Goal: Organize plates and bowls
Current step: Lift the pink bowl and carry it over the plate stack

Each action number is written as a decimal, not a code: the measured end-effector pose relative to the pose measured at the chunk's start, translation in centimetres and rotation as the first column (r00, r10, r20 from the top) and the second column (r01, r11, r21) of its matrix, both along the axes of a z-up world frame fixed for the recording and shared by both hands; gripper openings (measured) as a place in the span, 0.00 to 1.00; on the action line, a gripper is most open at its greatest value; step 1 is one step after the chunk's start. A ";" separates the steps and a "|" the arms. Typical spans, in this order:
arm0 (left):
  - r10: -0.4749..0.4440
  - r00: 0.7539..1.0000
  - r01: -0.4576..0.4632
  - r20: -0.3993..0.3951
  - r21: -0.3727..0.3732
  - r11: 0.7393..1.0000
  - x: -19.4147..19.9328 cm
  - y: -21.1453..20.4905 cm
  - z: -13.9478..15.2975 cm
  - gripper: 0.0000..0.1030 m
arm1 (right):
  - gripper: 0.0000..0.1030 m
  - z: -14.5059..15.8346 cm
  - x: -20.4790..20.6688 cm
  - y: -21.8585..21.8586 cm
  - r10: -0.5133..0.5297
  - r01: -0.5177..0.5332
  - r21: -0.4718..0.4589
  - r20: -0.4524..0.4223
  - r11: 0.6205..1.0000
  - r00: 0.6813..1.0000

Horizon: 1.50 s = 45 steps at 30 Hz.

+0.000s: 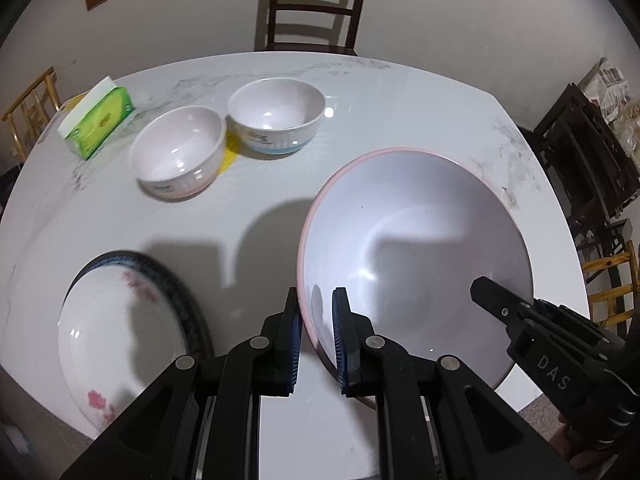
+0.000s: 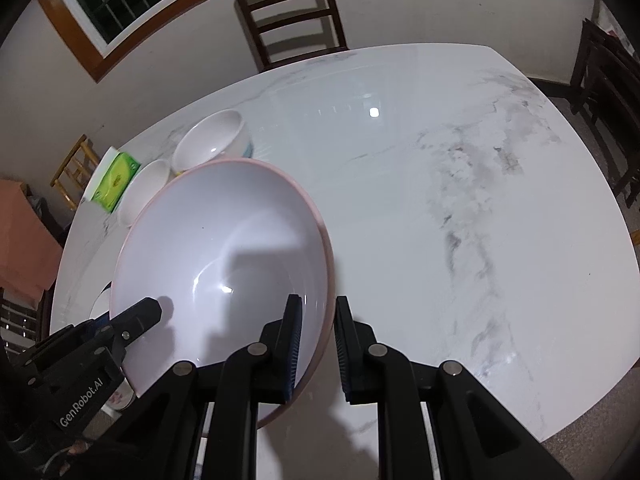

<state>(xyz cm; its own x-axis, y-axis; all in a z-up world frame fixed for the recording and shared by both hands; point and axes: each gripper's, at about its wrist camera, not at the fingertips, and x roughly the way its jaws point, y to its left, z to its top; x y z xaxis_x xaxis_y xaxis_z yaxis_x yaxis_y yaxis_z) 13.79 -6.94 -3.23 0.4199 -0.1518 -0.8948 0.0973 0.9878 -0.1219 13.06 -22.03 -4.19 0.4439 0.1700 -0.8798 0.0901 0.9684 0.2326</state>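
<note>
Two grippers, one big pink-rimmed bowl (image 1: pixel 416 248)

Left gripper (image 1: pixel 316 320) and right gripper (image 2: pixel 316 332) each pinch opposite rims, bowl tilted over the marble table (image 2: pixel 440 160); floral plate (image 1: pixel 120 328) nearby.

White marble table (image 1: pixel 400 92): two small bowls (image 1: pixel 178 152), tissue pack (image 1: pixel 98 118), floral plate (image 1: pixel 120 336).

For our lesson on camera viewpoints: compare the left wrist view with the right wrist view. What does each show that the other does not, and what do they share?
Only the left wrist view shows the flowered plate clearly, beside the big bowl; the right view catches just a sliver of it.

Only the right wrist view shows the window and the wide bare stretch of table to the right.

Both show the big pink-rimmed bowl, with the left gripper and right gripper each closed on its rim, plus two small bowls, the green tissue pack and a dark chair.
</note>
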 end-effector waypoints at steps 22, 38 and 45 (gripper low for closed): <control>0.192 0.980 -0.192 0.045 -0.015 0.981 -5.4 11.2 2.0 0.11 | 0.16 1.3 -1.8 11.2 0.195 -0.195 0.021 0.023 0.981 0.981; 0.290 0.956 -0.289 0.046 -0.026 0.957 -7.2 16.4 2.3 0.11 | 0.17 1.7 -1.4 16.0 0.286 -0.286 0.029 0.011 0.958 0.958; 0.330 0.943 -0.329 0.028 -0.031 0.944 -7.5 18.7 1.4 0.11 | 0.17 0.6 -1.0 18.5 0.322 -0.322 0.030 -0.014 0.946 0.947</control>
<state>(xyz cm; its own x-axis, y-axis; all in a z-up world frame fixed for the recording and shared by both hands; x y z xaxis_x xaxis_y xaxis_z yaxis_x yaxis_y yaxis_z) 6.26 11.75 -1.79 0.4787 -0.0225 -0.8777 -0.2291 0.9618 -0.1496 12.07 -3.54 -3.58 0.3456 0.3246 -0.8804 -0.2210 0.9400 0.2599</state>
